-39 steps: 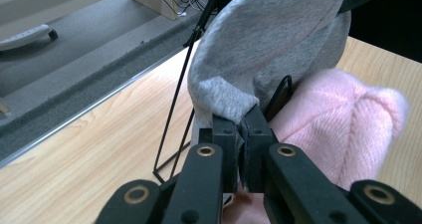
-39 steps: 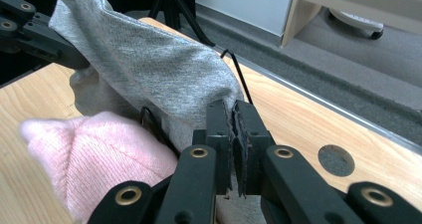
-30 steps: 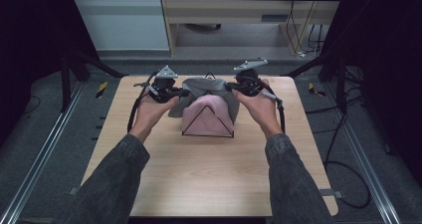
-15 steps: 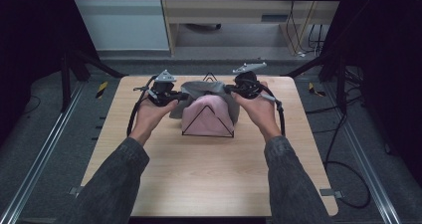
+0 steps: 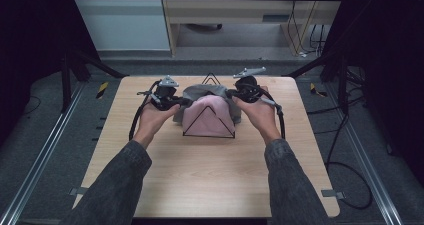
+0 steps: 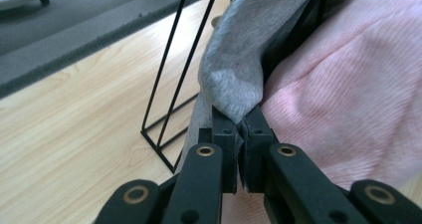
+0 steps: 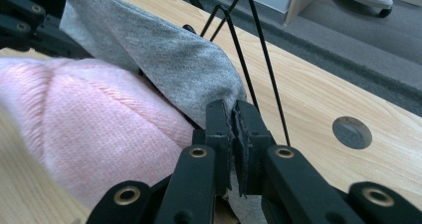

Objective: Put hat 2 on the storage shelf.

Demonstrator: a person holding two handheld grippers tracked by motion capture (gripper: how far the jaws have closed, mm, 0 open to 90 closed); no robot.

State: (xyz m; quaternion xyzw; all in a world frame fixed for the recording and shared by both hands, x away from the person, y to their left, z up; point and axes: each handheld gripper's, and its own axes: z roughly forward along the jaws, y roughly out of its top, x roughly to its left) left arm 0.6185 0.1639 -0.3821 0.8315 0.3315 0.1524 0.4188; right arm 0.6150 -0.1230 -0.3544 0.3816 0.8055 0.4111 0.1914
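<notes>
A black wire rack (image 5: 209, 119) of triangular frames stands at the table's far middle. A pink cloth (image 5: 207, 116) hangs over its front part, and a grey cloth (image 5: 201, 91) lies draped behind it. My left gripper (image 5: 181, 101) is shut on the grey cloth's (image 6: 238, 69) left edge, the fabric pinched between its jaws (image 6: 239, 129). My right gripper (image 5: 229, 93) is shut on the same grey cloth's (image 7: 169, 59) right corner, beside the pink cloth (image 7: 89, 124). Both grippers (image 7: 233, 115) hold the cloth up over the rack's wires (image 7: 254, 50).
The light wooden table (image 5: 210, 175) is bare in front of the rack. A round grey grommet (image 7: 352, 132) sits in the tabletop near my right gripper. Cables trail from both grippers. Metal rails and dark floor flank the table.
Both grippers have shifted slightly away from me and inward with the grey cloth, which stays held at both ends.
</notes>
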